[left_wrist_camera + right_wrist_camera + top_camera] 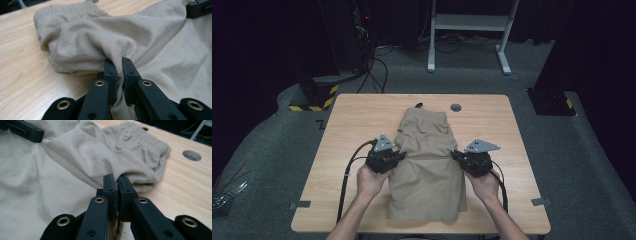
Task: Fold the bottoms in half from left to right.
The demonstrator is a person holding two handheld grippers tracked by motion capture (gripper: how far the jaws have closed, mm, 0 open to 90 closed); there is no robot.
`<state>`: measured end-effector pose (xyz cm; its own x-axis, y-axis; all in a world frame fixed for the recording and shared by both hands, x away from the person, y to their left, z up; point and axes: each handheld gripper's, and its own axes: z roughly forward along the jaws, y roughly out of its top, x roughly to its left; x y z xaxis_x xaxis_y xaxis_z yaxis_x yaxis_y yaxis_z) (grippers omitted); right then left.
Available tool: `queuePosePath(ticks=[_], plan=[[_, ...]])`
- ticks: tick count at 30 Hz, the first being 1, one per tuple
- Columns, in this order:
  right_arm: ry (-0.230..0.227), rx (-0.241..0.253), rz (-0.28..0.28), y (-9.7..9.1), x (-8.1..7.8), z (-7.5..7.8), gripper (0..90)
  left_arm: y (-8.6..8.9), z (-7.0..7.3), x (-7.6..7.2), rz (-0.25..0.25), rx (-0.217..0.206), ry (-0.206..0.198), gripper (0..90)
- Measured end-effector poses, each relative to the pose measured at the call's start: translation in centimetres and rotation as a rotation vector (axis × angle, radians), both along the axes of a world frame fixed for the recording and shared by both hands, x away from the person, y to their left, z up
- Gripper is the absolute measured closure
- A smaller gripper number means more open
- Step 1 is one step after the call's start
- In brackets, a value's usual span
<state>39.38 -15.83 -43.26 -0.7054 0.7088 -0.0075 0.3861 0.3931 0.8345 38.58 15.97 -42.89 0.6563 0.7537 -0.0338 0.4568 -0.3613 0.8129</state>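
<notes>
A pair of tan shorts (427, 160) lies lengthwise on the wooden table (352, 120), its elastic waistband (424, 116) at the far end. My left gripper (401, 155) is shut on the left side edge of the shorts (100, 45), with a pinch of fabric bunched between its jaws (119, 65). On the opposite side my right gripper (455, 155) is shut on the right side edge of the shorts (75, 155), cloth squeezed between the jaws (117, 182). Both pinched edges are lifted a little off the table, so the middle of the garment narrows between the grippers.
A round cable hole (456, 107) sits in the table near its far edge, beside the waistband. Bare wood runs along both sides of the shorts. Beyond the table are a white desk frame (469, 30), cables and yellow-black striped bases on grey carpet.
</notes>
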Motion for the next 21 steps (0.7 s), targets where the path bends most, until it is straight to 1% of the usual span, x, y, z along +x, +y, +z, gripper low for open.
queuePosePath(ticks=[8,13,14,17,21], plan=[[-0.061,0.016,0.008,-0.1,-0.8,1.7,86.4,0.1,1.7,-0.7,-0.001,-0.011,-0.049,84.4],[-0.089,0.021,0.013,-0.1,-1.2,2.6,86.4,0.2,2.4,-1.1,-0.003,-0.015,-0.072,84.4],[-0.094,0.023,0.013,-0.1,-1.3,2.8,86.4,0.1,2.6,-1.2,-0.007,-0.010,-0.077,84.4],[-0.101,0.026,0.015,-0.2,-1.5,3.1,86.4,0.0,2.8,-1.3,-0.011,0.005,-0.083,84.4],[-0.102,0.026,0.020,-0.3,-1.6,3.3,86.5,0.0,2.9,-1.3,-0.015,-0.009,-0.076,84.4]])
